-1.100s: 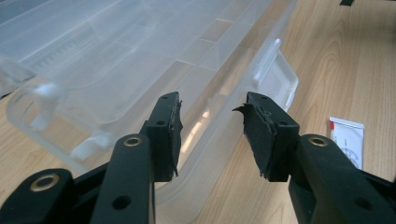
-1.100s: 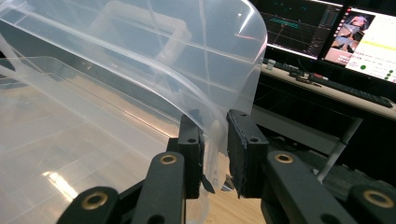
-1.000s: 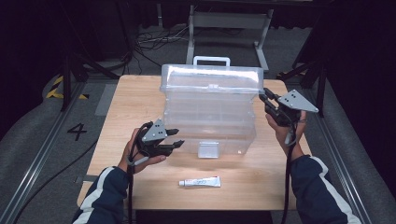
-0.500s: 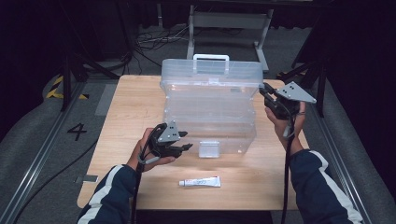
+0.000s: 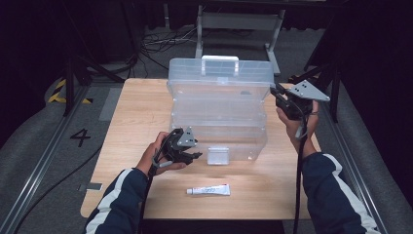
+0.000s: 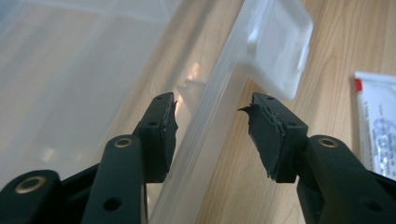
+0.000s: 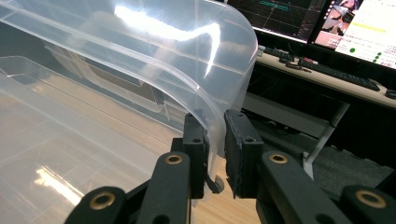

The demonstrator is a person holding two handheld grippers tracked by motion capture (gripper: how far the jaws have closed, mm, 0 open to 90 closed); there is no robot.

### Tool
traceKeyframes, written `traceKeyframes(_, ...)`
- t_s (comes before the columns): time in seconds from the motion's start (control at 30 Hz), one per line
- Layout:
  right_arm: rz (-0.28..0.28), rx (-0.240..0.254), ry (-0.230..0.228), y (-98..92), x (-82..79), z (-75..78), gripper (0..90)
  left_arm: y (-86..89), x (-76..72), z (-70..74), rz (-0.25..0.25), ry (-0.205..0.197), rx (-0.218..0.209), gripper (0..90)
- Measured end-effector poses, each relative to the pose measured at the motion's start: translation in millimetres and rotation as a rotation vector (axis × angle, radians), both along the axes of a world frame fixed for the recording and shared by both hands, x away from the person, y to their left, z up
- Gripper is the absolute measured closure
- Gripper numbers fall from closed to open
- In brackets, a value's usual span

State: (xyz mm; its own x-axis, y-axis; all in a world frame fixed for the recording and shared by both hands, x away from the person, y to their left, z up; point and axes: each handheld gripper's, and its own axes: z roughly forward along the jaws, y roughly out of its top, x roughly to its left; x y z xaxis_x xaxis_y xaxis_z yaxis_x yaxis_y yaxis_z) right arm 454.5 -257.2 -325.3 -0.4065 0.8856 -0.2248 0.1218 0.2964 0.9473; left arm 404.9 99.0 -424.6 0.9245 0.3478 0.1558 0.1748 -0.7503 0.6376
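Note:
A clear plastic toolbox (image 5: 219, 122) with stepped trays stands in the middle of the wooden table (image 5: 136, 112). Its lid (image 5: 219, 78), with a white handle (image 5: 220, 59), is raised. My right gripper (image 5: 273, 90) is shut on the lid's right edge; in the right gripper view the pads of this gripper (image 7: 215, 135) pinch the curved lid rim (image 7: 205, 107). My left gripper (image 5: 197, 155) is at the box's front wall, left of the white latch (image 5: 217, 156). In the left gripper view it (image 6: 210, 121) stands open astride that wall (image 6: 205, 135), with the latch (image 6: 280, 46) just beyond.
A small white tube (image 5: 208, 190) lies on the table in front of the box, and in the left gripper view the tube (image 6: 378, 121) sits at the right edge. A metal stand (image 5: 238, 19) is behind the table. Monitors (image 7: 327, 23) and a keyboard sit on a desk beyond the lid.
My left gripper has moved right along the box's front toward the latch and sunk a little. The right gripper and the lid have stayed put.

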Motion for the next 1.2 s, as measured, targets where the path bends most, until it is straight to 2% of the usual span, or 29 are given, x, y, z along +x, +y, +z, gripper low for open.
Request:
traceKeyframes(0.03,-0.002,0.0,-0.002,0.2,1.5,0.7,79.8,-0.5,0.4,-0.9,0.003,-0.001,0.014,55.4)
traceKeyframes(0.07,-0.004,-0.001,-0.006,0.5,2.1,0.8,80.0,-0.9,0.2,-1.8,0.017,-0.03,0.032,57.5)
traceKeyframes(0.13,-0.015,0.005,-0.021,1.2,3.1,-0.1,80.4,1.3,1.6,-1.3,0.026,-0.026,0.017,66.1)
traceKeyframes(0.17,-0.015,0.005,-0.021,1.2,3.1,-0.1,80.4,1.3,1.6,-1.3,0.026,-0.026,0.017,67.1)
traceKeyframes(0.23,-0.028,0.024,-0.041,2.2,4.6,-2.7,81.1,4.6,4.0,-1.2,0.015,-0.01,-0.001,67.9)
traceKeyframes(0.33,-0.039,0.029,-0.069,2.8,9.6,-4.6,82.4,4.8,4.8,-0.3,0.0,-0.006,0.017,68.8)
traceKeyframes(0.47,-0.047,0.027,-0.069,3.7,16.6,-1.7,83.2,5.9,4.9,0.2,-0.006,-0.014,0.019,69.8)
traceKeyframes(0.7,-0.088,0.027,-0.102,8.3,23.6,-3.4,84.7,9.4,4.1,-2.8,0.005,-0.012,-0.037,69.0)
traceKeyframes(0.8,-0.091,0.032,-0.102,8.1,25.6,-3.5,84.9,9.8,4.2,-2.9,0.002,-0.012,-0.039,69.2)
traceKeyframes(0.87,-0.09,0.016,-0.106,7.6,27.9,-3.2,85.3,9.3,4.3,-2.6,0.001,-0.012,-0.036,69.3)
traceKeyframes(1.0,-0.079,0.014,-0.098,6.4,32.2,-1.3,85.3,5.0,3.0,-1.3,-0.014,-0.033,-0.012,70.2)
traceKeyframes(1.2,-0.073,0.024,-0.079,5.6,39.8,1.8,85.4,9.7,5.2,-1.2,-0.025,-0.019,-0.039,71.8)
